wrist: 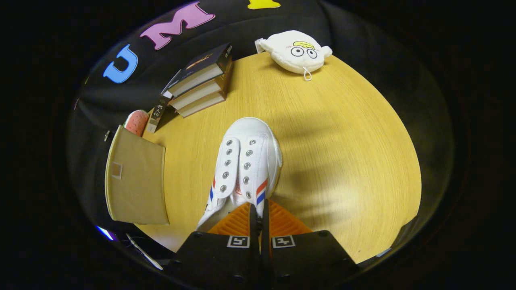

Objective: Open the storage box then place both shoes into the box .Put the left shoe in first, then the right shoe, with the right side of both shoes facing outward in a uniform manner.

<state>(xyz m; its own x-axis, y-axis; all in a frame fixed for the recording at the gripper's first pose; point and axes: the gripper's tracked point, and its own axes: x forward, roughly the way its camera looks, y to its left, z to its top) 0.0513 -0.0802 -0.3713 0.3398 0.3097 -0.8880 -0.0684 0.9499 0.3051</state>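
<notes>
We see the white canvas lace-less shoe with red and blue side stripes (pixel 246 165) pinched at its heel-side collar by our claw (pixel 258 215), both fingers clenched on the thin edge – a grip that lets it hang toe-forward over the pale wooden tabletop (pixel 342 153), probably for carrying. To its left stands the beige fabric storage box (pixel 135 181), close enough for a short move. Beyond lie a stack of dark-covered books (pixel 201 80) and a white plush toy (pixel 296 50) – well apart.
</notes>
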